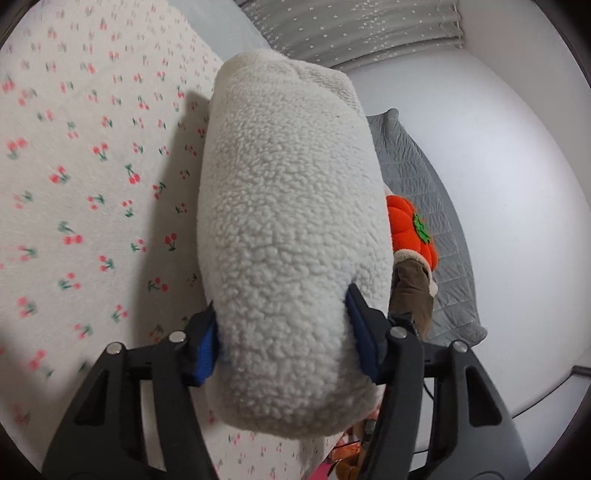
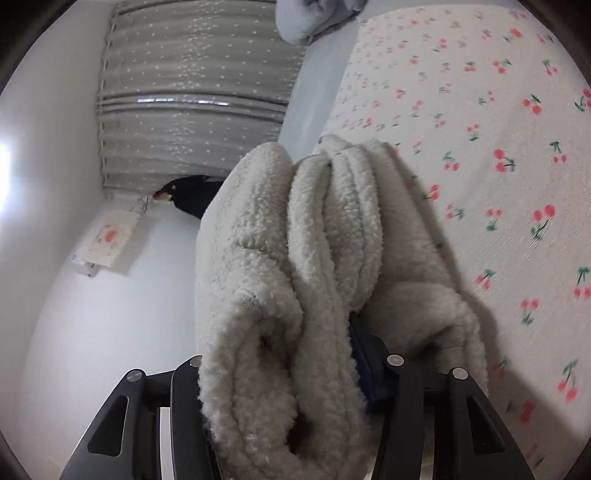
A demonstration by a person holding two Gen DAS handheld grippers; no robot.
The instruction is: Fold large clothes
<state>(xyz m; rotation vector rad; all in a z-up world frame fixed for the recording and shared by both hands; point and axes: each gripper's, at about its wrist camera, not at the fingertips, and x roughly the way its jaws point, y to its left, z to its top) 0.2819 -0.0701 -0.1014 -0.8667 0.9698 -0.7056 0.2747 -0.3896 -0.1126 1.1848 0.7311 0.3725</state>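
Observation:
A thick white fleece garment (image 1: 291,221), folded into a bundle, fills the middle of the left wrist view. My left gripper (image 1: 286,341) is shut on its rounded folded end, and both blue pads (image 1: 364,332) press into the fleece. In the right wrist view the same fleece garment (image 2: 295,277) shows its layered edges. My right gripper (image 2: 288,369) is shut on several of those layers; one blue pad (image 2: 365,365) shows and the other is hidden under the fleece. The bundle hangs above the cherry-print bed sheet (image 1: 92,166).
The cherry-print sheet (image 2: 480,147) covers the bed. A grey quilted cover (image 1: 424,203) and an orange plush pumpkin (image 1: 410,229) lie beside the bed. A grey starred curtain (image 2: 192,92), a black object (image 2: 192,195) and a pale blue folded cloth (image 2: 314,18) are further off.

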